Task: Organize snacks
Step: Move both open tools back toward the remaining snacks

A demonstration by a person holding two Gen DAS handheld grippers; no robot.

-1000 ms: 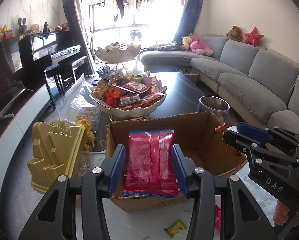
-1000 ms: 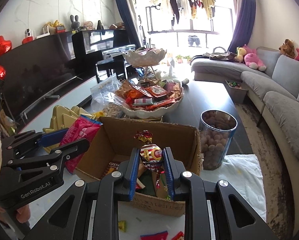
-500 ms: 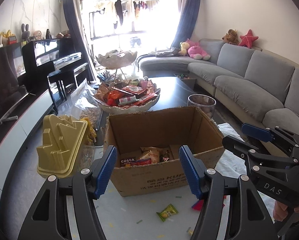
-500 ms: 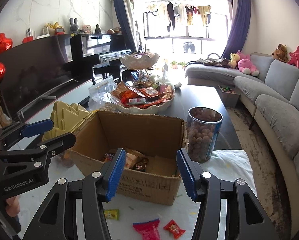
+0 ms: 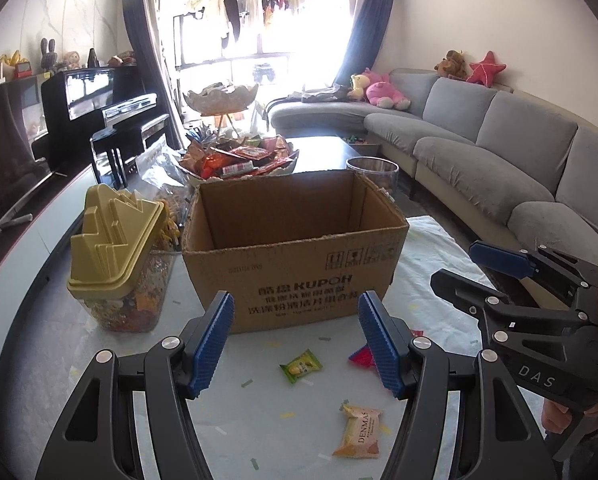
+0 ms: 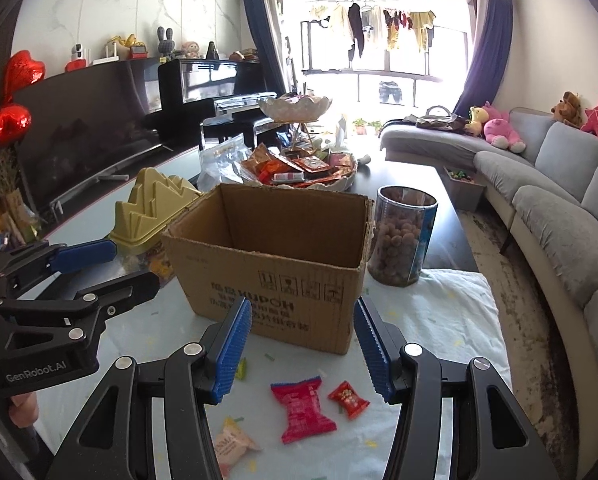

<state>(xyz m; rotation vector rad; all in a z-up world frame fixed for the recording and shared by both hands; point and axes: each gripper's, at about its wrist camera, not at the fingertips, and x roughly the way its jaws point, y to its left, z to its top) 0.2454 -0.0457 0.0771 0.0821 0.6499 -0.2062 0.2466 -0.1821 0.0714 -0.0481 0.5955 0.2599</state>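
Observation:
An open brown cardboard box [image 5: 295, 264] [image 6: 275, 276] stands on the table; its inside is hidden from this angle. My left gripper [image 5: 295, 320] is open and empty, just short of the box's front wall. My right gripper [image 6: 303, 320] is also open and empty, beside it on the right [image 5: 459, 270]. The left gripper [image 6: 131, 264] shows at the left edge of the right wrist view. Loose snacks lie in front of the box: a green candy [image 5: 301, 366], a beige Denmas pack [image 5: 359, 432], a pink packet [image 6: 301, 408] and a small red candy [image 6: 349, 398].
A clear container with a yellow lid [image 5: 115, 248] stands left of the box. A clear jar of round nuts [image 6: 403, 236] stands to its right. Behind is a white bowl heaped with snacks [image 5: 239, 160]. A grey sofa [image 5: 499, 152] runs along the right.
The left gripper let go of a red packet and the right let go of a foil-wrapped candy over the box. Both opened and drew back, so the box's front wall now faces them.

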